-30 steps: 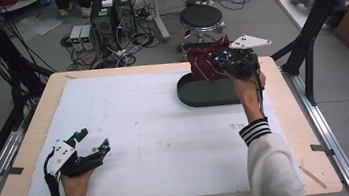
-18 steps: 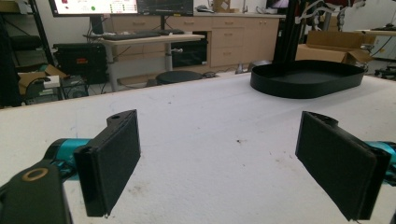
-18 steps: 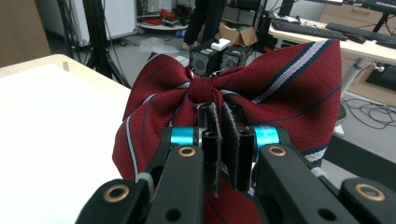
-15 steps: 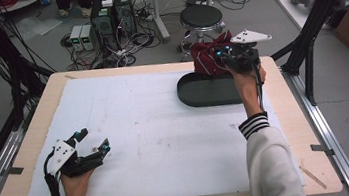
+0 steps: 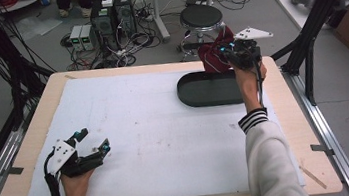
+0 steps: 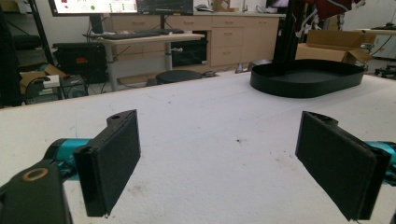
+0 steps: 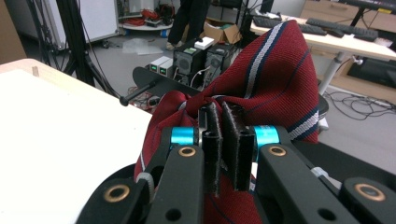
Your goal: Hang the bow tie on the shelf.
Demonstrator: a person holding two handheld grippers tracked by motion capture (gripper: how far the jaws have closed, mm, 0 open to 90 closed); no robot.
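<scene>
Now the right gripper, jaws closed on the red cloth, has lifted it higher above the tray's far edge; probably it was just taken out. The left gripper stays open, resting near left. How far the cloth hangs down is hidden.

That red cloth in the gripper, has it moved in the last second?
Yes. The red cloth, pinched by the right gripper, has risen and gone farther back, past the far rim of the black tray.
</scene>
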